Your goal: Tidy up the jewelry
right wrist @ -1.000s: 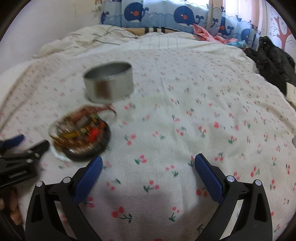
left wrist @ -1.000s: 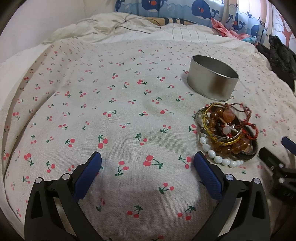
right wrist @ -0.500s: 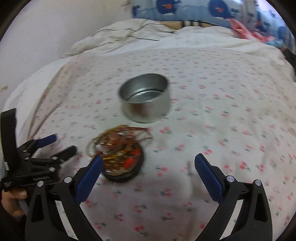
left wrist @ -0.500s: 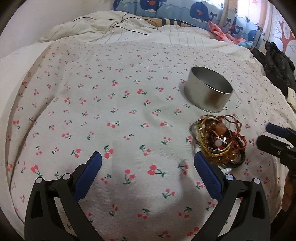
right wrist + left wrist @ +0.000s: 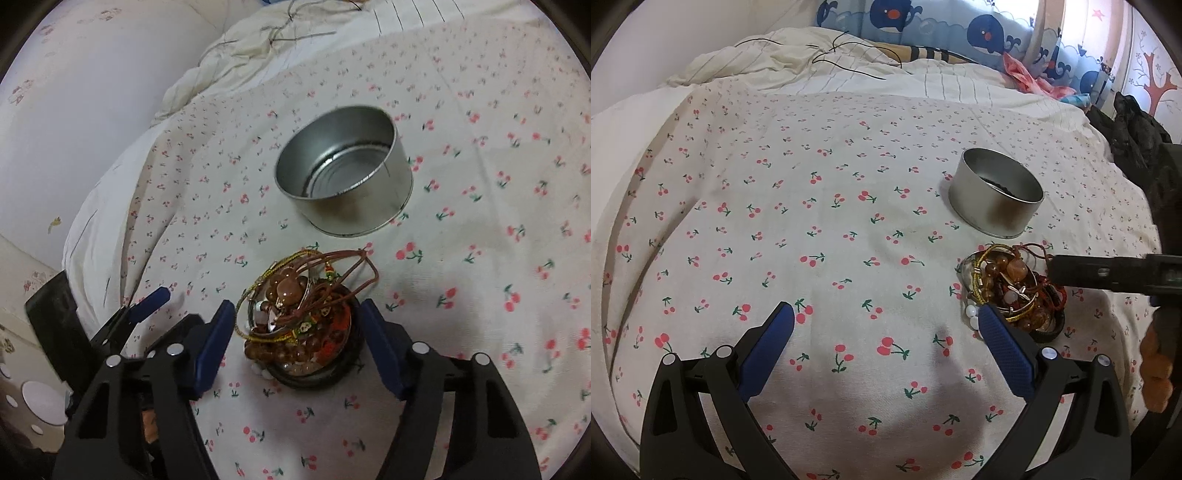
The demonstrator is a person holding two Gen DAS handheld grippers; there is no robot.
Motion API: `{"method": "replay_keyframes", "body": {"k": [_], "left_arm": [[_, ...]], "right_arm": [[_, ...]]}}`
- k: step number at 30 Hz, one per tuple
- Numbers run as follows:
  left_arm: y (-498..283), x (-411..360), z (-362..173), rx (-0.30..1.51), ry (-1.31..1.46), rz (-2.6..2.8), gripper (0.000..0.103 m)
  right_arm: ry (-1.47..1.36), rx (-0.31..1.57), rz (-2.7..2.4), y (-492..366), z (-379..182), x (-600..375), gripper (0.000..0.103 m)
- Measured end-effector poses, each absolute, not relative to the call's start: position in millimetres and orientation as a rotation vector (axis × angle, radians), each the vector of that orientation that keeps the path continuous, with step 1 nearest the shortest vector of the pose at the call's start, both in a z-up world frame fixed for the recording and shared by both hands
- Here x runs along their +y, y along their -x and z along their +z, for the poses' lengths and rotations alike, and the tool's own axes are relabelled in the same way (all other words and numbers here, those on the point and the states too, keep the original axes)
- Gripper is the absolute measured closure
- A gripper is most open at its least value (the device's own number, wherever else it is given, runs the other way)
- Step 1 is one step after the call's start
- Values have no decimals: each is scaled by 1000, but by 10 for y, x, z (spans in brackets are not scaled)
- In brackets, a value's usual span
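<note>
A tangled pile of bracelets (image 5: 295, 317), with brown beads, gold cord, red thread, white beads and a black ring, lies on the cherry-print bedspread (image 5: 461, 295). My right gripper (image 5: 297, 326) straddles the pile, one blue pad on each side. Its jaws are closing, and a thin gap still shows beside the pads. An empty silver tin (image 5: 347, 184) stands just beyond the pile. In the left wrist view my left gripper (image 5: 886, 319) hovers open over bare cloth, left of the pile (image 5: 1008, 288) and nearer than the tin (image 5: 995, 195). The right gripper's black finger (image 5: 1108, 273) reaches in over the pile.
A rumpled white duvet (image 5: 812, 62) with thin black cables lies at the far end of the bed. Dark clothing (image 5: 1137, 136) is heaped at the right edge. The bed's left edge drops off beside a pale wall (image 5: 92, 92).
My right gripper swung left and tipped down until the bracelet pile sat between its fingers, and its jaws narrowed. The left gripper stayed nearly still and open.
</note>
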State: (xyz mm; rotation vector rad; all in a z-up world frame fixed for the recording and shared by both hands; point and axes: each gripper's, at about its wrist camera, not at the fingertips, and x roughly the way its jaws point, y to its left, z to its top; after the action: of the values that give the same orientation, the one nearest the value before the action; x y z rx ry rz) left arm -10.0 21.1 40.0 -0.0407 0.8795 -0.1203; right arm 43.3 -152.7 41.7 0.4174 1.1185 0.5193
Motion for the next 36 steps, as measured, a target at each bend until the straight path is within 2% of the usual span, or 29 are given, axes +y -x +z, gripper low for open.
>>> {"method": "replay_keyframes", "body": {"k": [1, 3, 4, 5, 17, 27, 28, 32, 33, 35, 36], "left_arm": [[101, 201, 400, 880, 40, -123, 7], [108, 183, 400, 879, 37, -131, 7], [108, 174, 399, 878, 34, -133, 7], [109, 166, 396, 878, 34, -135, 7], [95, -17, 402, 868, 51, -233, 7], [20, -314, 359, 837, 74, -402, 7], [18, -318, 364, 828, 87, -413, 11], [-31, -315, 337, 839, 131, -443, 48], [-51, -310, 317, 847, 138, -445, 51], [-102, -313, 264, 873, 140, -445, 68], [-119, -318, 244, 883, 133, -442, 71]], "right_arm": [[-427, 1123, 521, -461, 386, -1507, 44], [-475, 1121, 527, -521, 331, -1506, 70], [-486, 1117, 523, -543, 324, -1516, 80], [-506, 1113, 533, -562, 316, -1532, 97], [-607, 857, 588, -352, 804, -2050, 97], [-643, 896, 507, -356, 699, -2275, 97], [-645, 897, 507, -356, 687, -2279, 97], [-645, 906, 510, -375, 651, -2264, 97], [-647, 909, 513, -379, 644, -2258, 97], [-642, 910, 511, -389, 644, -2234, 97], [-638, 910, 513, -398, 645, -2219, 97]]}}
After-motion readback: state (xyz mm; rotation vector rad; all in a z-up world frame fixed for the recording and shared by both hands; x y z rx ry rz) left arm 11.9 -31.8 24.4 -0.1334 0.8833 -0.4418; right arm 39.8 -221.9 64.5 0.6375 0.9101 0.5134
